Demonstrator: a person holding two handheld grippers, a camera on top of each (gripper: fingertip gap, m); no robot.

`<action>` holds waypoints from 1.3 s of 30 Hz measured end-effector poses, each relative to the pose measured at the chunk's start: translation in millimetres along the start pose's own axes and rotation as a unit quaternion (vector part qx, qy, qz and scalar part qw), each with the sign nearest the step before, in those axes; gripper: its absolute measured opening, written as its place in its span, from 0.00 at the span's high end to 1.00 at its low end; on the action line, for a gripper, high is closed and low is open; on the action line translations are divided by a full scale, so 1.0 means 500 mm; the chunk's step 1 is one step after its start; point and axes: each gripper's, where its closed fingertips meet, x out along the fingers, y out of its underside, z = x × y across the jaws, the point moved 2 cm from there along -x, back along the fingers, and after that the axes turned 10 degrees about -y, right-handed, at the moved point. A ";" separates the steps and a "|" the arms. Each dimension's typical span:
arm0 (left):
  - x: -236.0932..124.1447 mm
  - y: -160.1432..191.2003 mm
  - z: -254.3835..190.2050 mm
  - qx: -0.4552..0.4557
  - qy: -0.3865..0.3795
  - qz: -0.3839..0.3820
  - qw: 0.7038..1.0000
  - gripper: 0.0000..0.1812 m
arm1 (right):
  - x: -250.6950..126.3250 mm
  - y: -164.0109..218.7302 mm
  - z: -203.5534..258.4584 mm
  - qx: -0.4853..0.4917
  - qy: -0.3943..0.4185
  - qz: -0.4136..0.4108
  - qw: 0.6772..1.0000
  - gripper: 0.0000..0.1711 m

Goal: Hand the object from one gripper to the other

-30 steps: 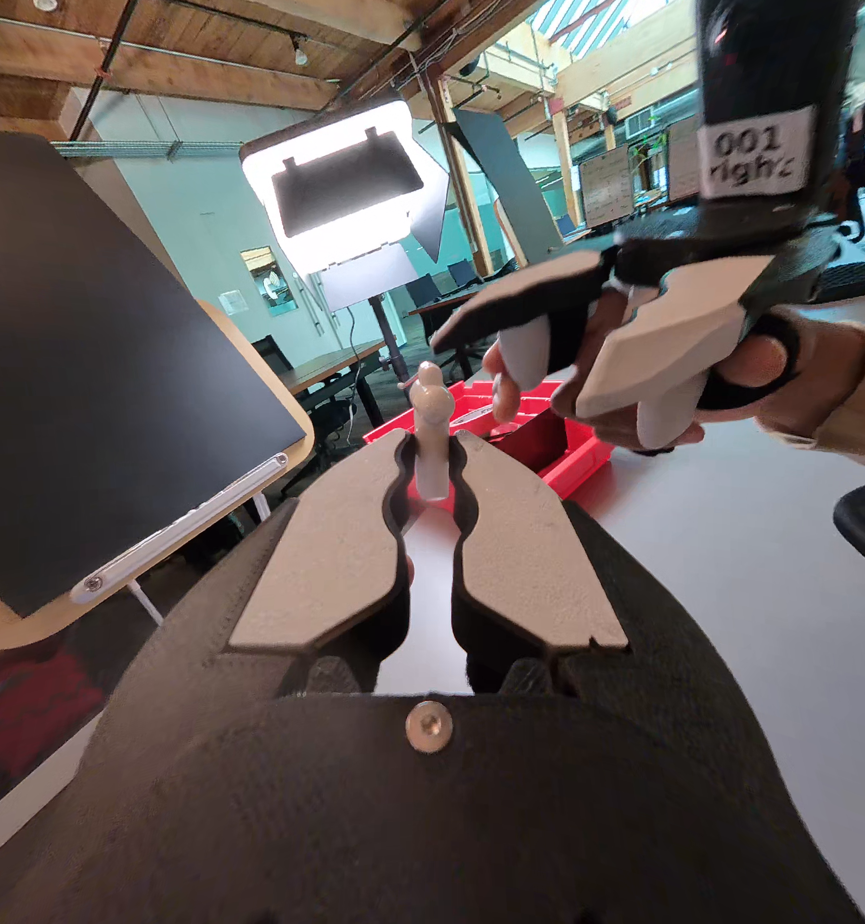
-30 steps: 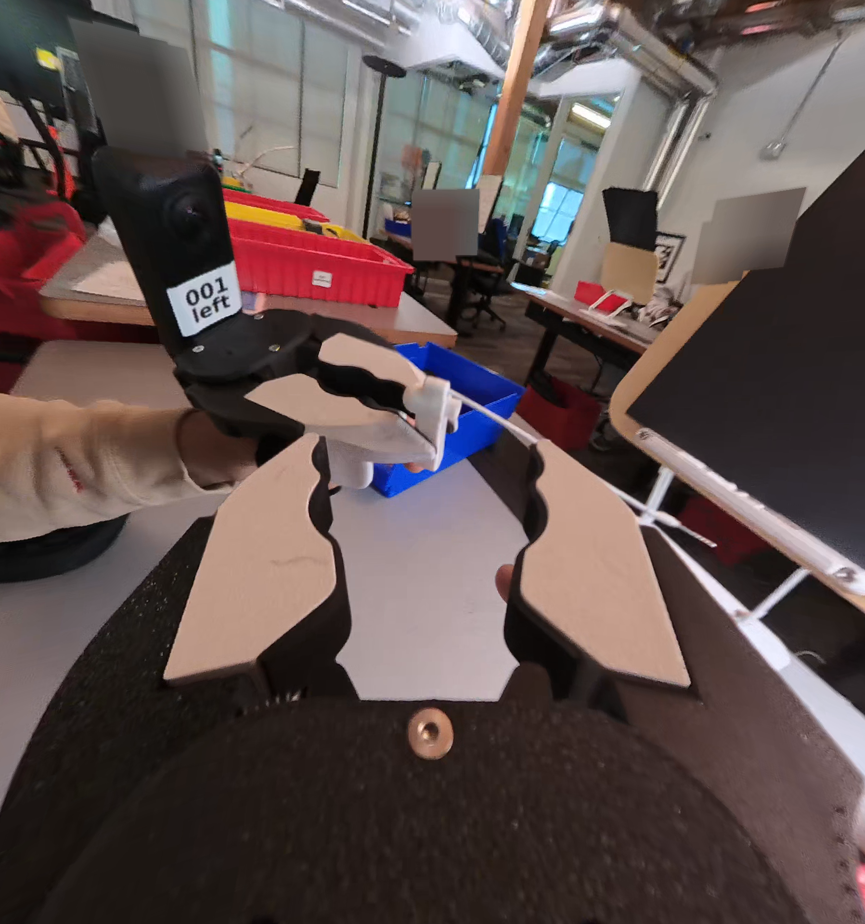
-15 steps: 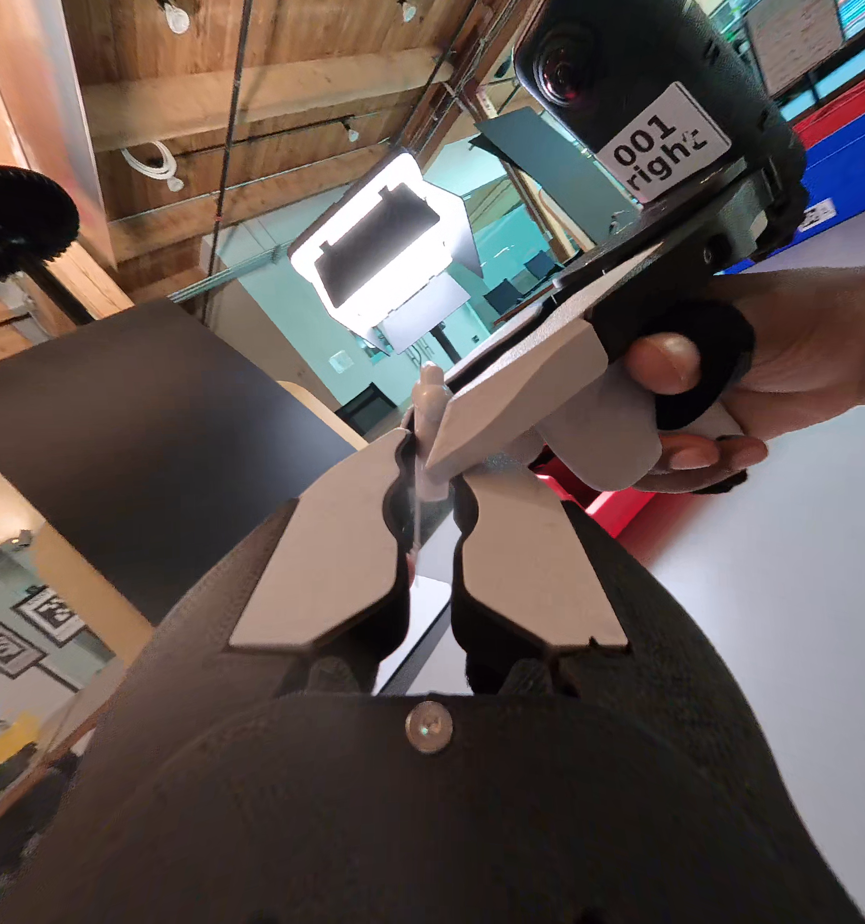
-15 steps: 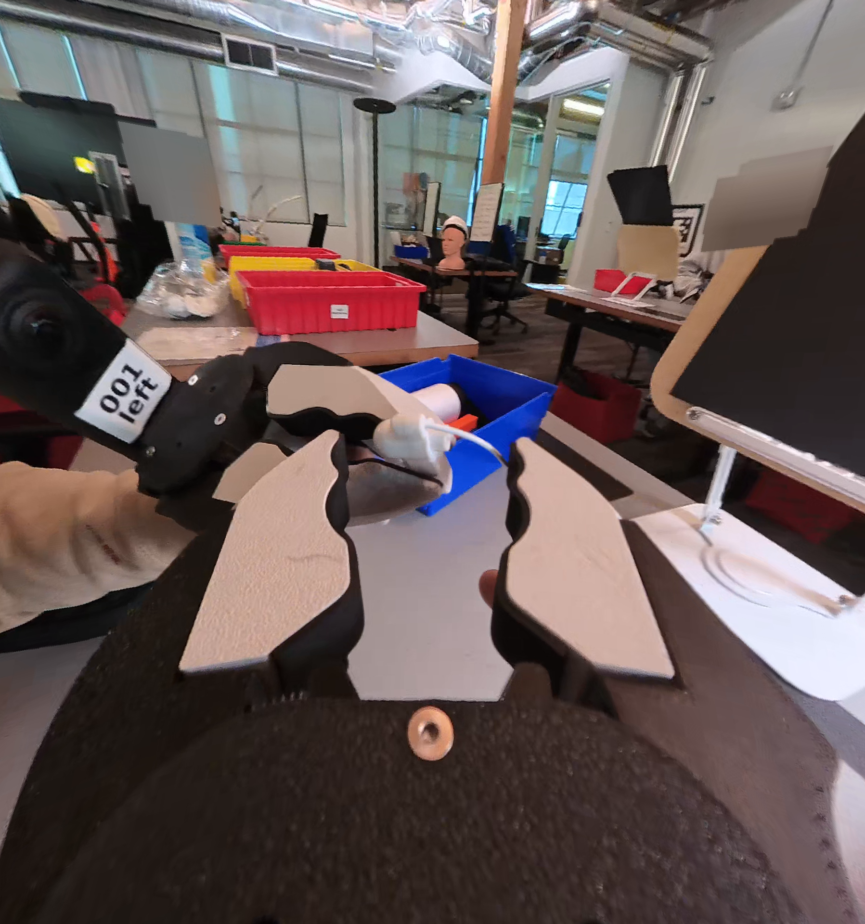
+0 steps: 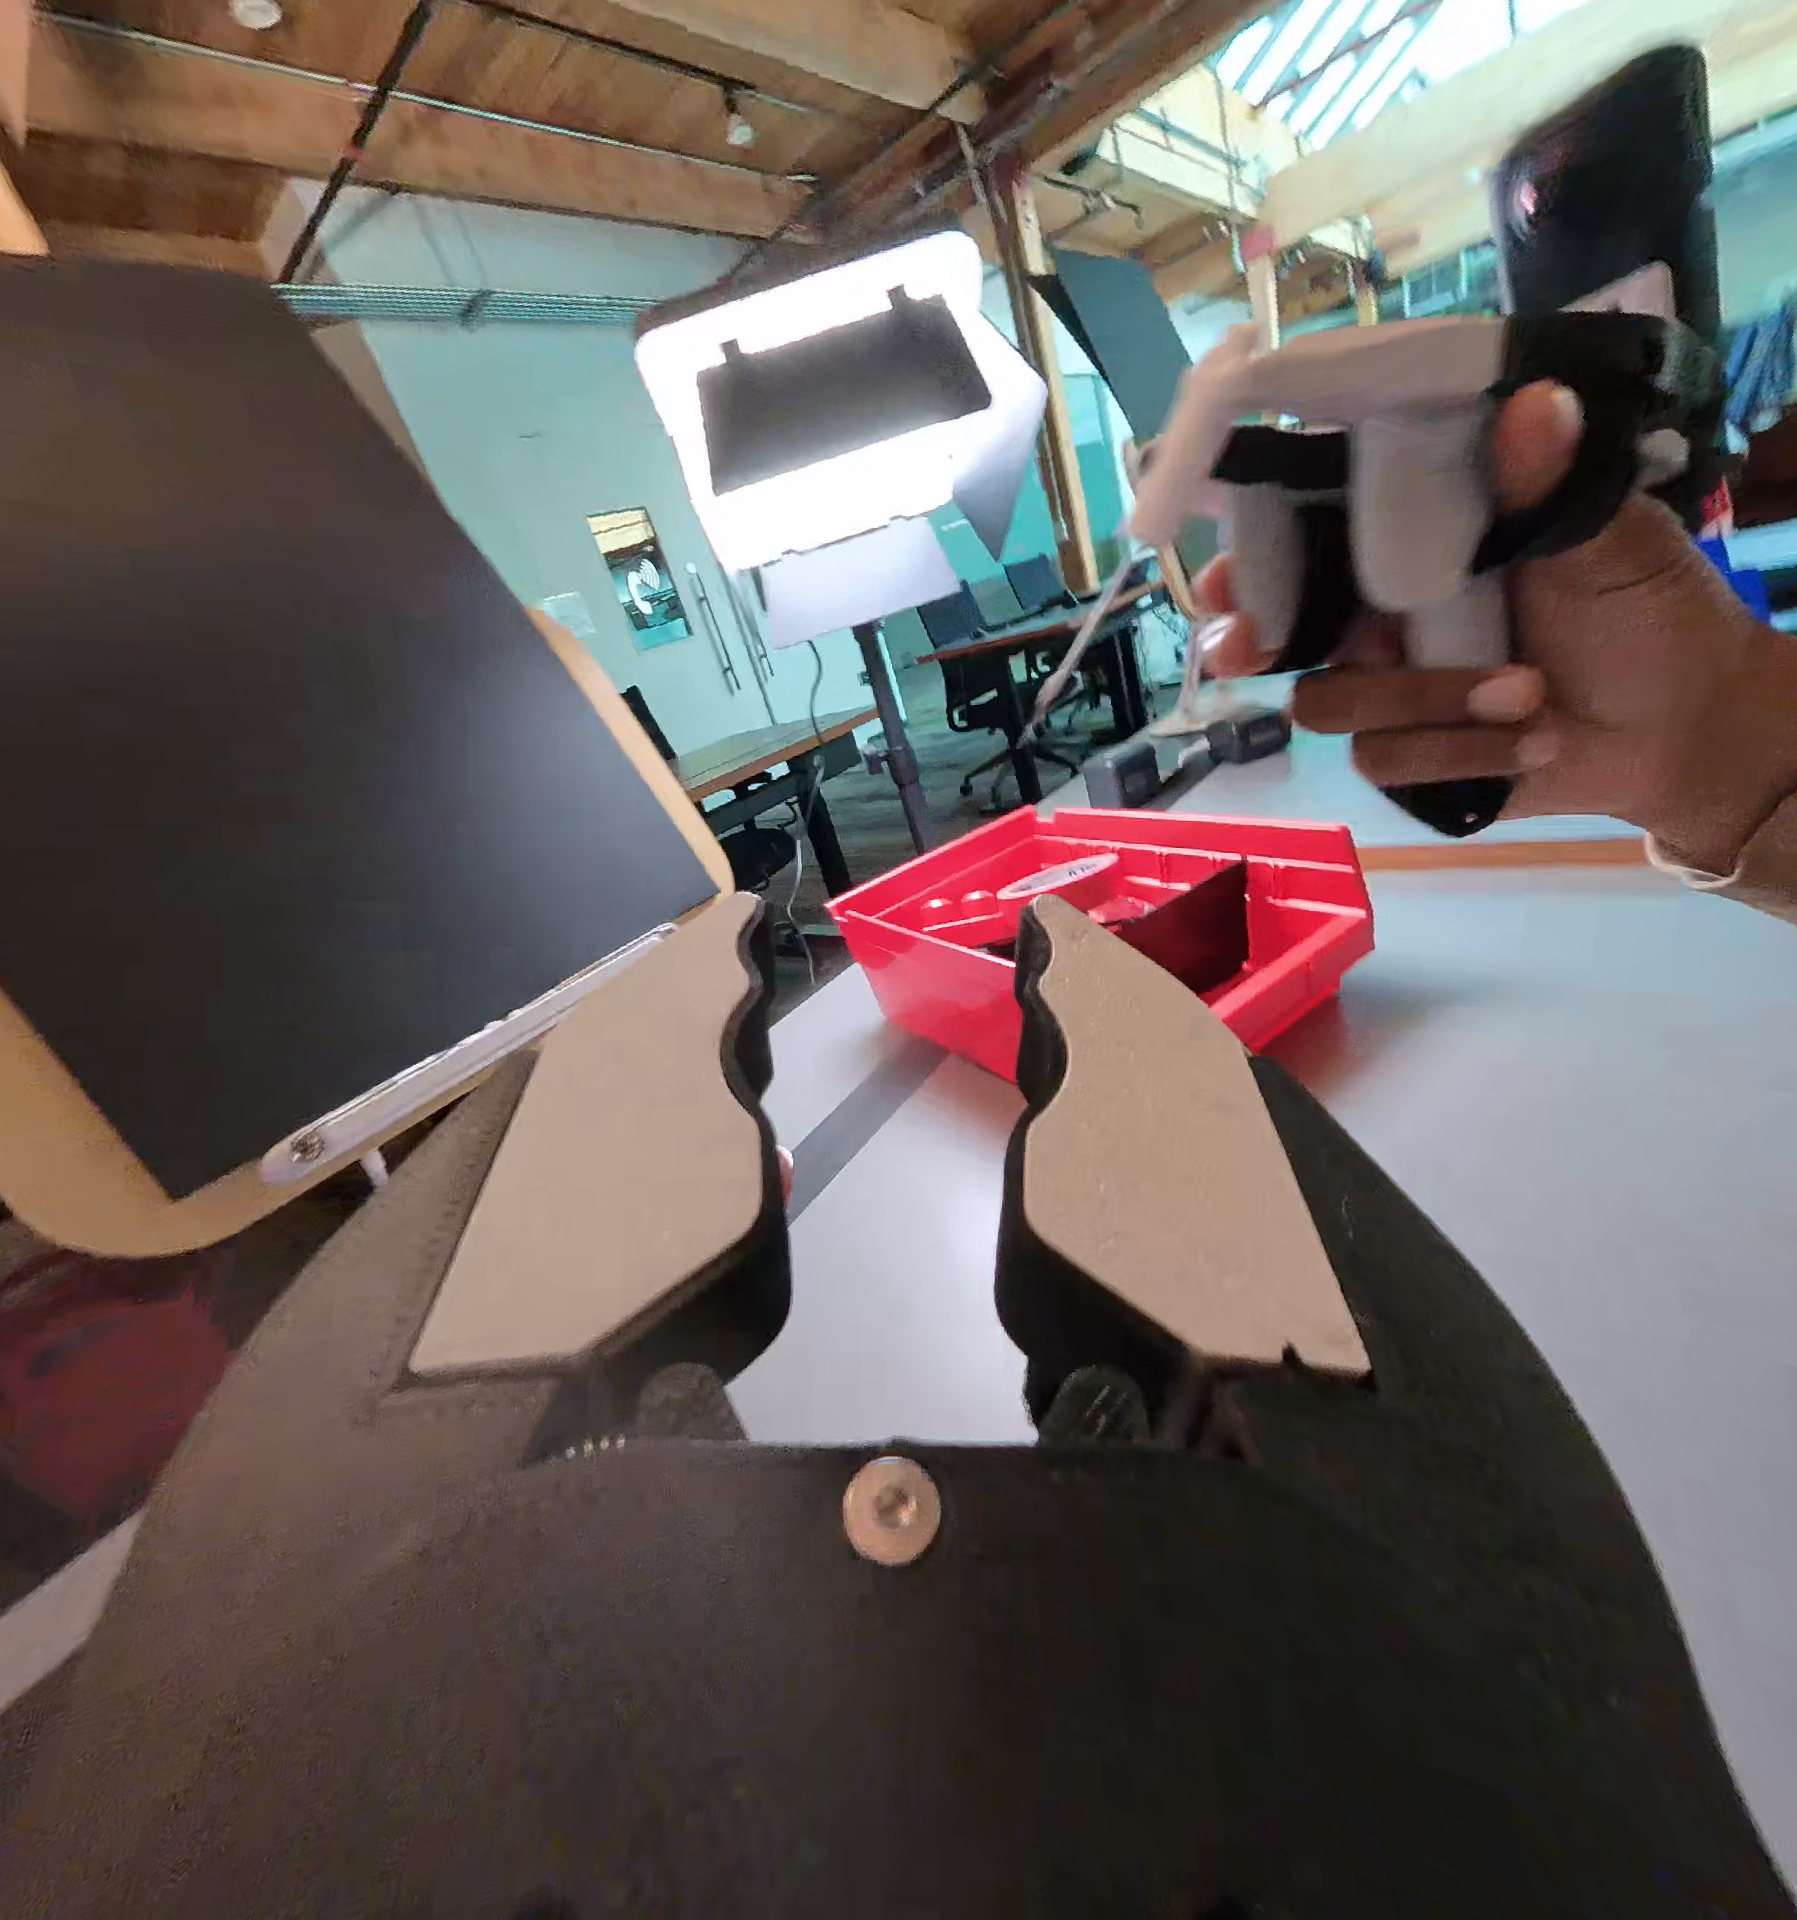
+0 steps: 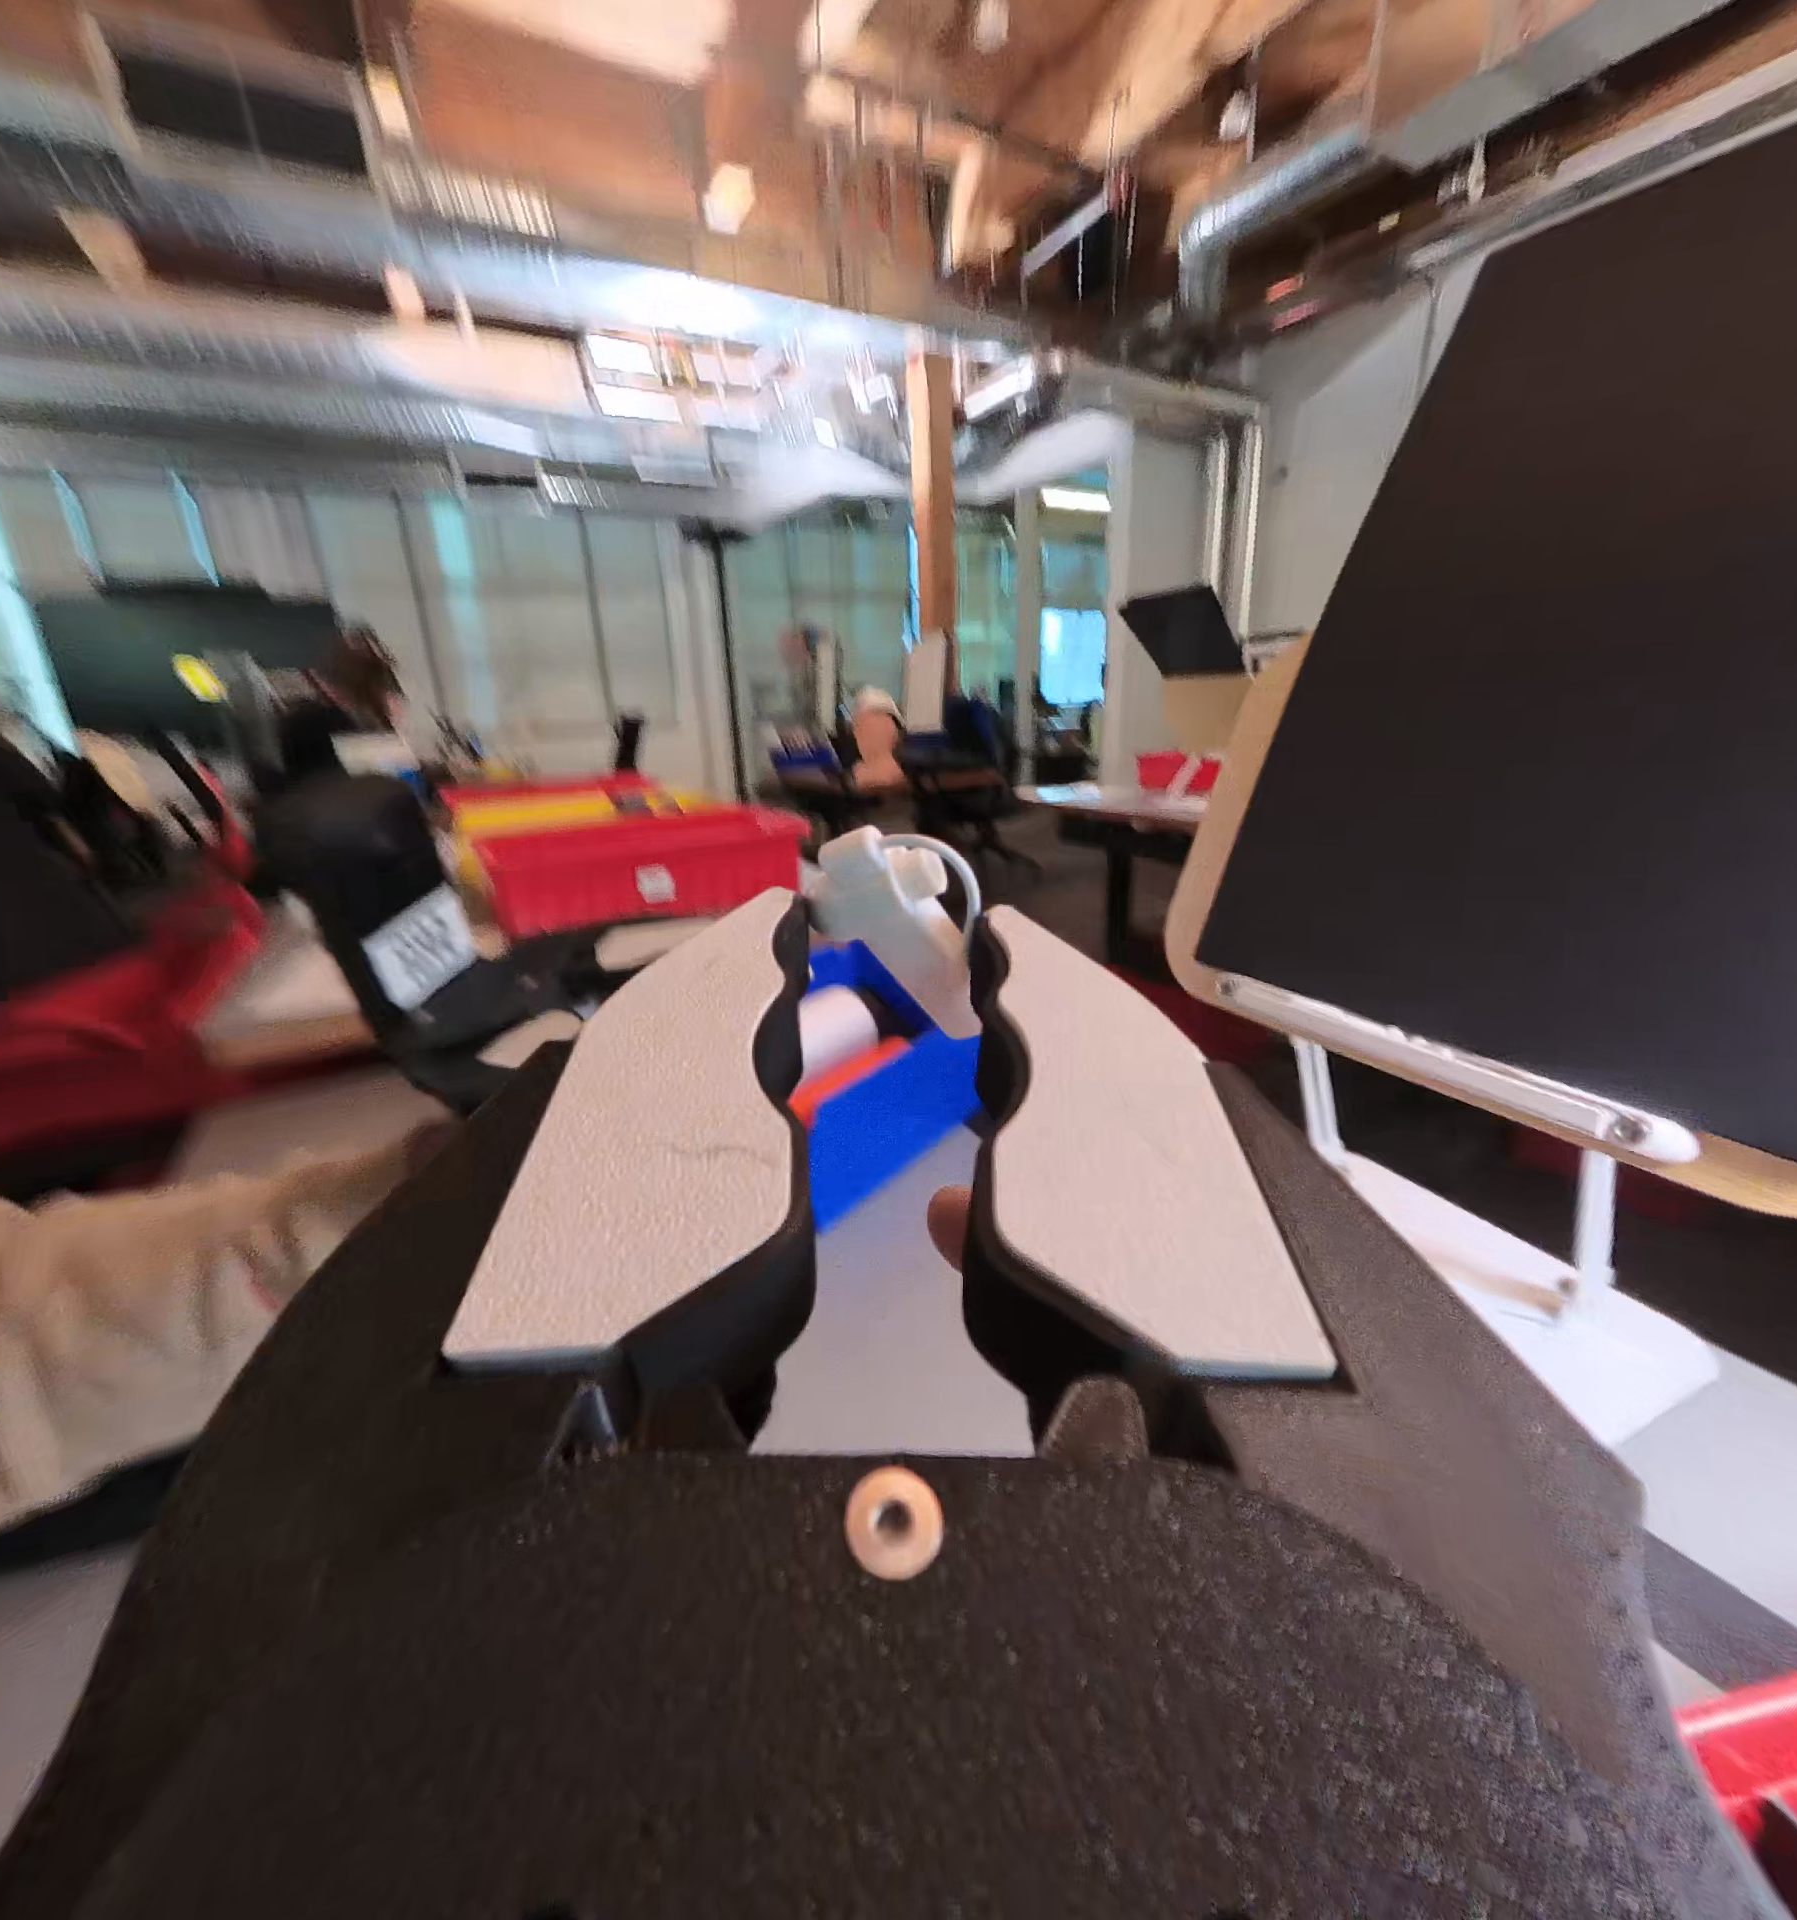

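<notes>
My right fingers [image 6: 889, 935] pinch the white object [image 6: 889, 920] at their tips, its long axis tilting up and left past them; my left fingers [image 5: 889, 966] are spread and empty. From the red bin [image 5: 1102, 935], the object sits high and right, my right gripper [image 5: 1216, 468] carrying it, so I judge the handover done.
</notes>
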 end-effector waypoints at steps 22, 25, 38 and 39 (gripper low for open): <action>-0.032 -0.024 0.117 -0.043 -0.066 -0.007 0.997 0.77 | -0.275 0.146 -0.493 -0.003 0.358 0.356 0.864 0.67; -0.033 -0.023 0.124 -0.043 -0.070 -0.005 0.997 0.77 | -0.270 0.108 -0.498 -0.018 0.364 0.327 0.872 0.63; -0.076 -0.019 0.229 -0.036 -0.133 0.047 0.989 0.79 | -0.167 0.104 -0.162 -0.013 0.198 0.140 0.970 0.70; -0.089 -0.018 0.254 -0.038 -0.149 0.058 0.986 0.80 | -0.162 0.132 -0.130 -0.003 0.181 0.145 0.973 0.71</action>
